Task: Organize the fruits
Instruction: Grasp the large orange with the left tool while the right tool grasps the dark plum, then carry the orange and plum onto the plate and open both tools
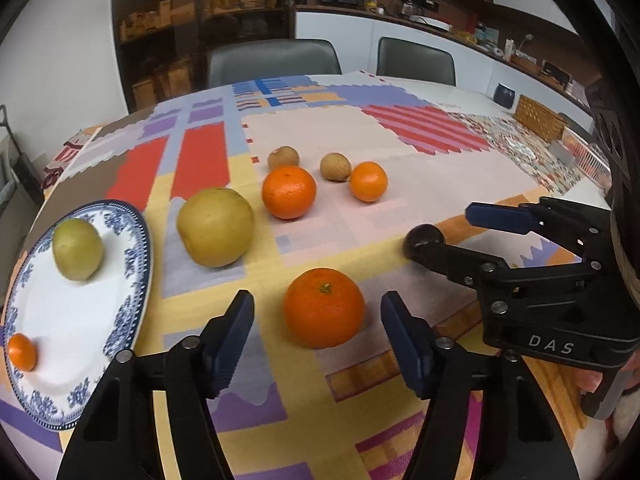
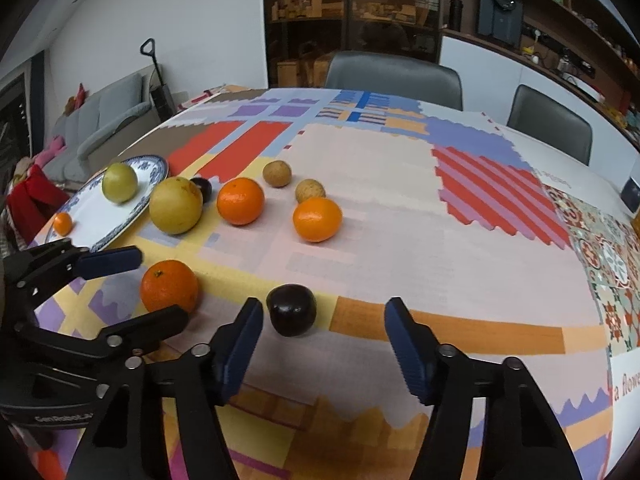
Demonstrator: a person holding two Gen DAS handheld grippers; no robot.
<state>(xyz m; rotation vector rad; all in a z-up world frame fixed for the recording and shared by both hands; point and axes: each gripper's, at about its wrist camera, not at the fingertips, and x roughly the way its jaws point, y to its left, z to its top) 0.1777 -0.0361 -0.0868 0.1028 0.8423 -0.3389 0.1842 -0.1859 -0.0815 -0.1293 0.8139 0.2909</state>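
Observation:
My left gripper [image 1: 318, 334] is open, its fingers on either side of a large orange [image 1: 324, 307] on the tablecloth, apart from it. My right gripper [image 2: 324, 346] is open just in front of a dark plum [image 2: 291, 309], which also shows in the left wrist view [image 1: 423, 239]. A blue-and-white plate [image 1: 132, 280] at the left holds a green fruit [image 1: 77, 249] and a small orange [image 1: 21, 352]. A yellow pear [image 1: 215, 232], two more oranges [image 1: 289, 192] [image 1: 368, 181] and two brown kiwis [image 1: 283, 157] [image 1: 335, 166] lie on the cloth. A second dark plum [image 2: 202, 189] sits behind the pear.
A colourful patchwork tablecloth [image 2: 400, 216] covers the table. Two grey chairs [image 2: 394, 74] [image 2: 550, 122] stand at the far side. A wicker basket [image 1: 538, 118] and a dark mug [image 1: 505, 95] sit at the far right edge. A sofa [image 2: 100, 120] is beyond the left edge.

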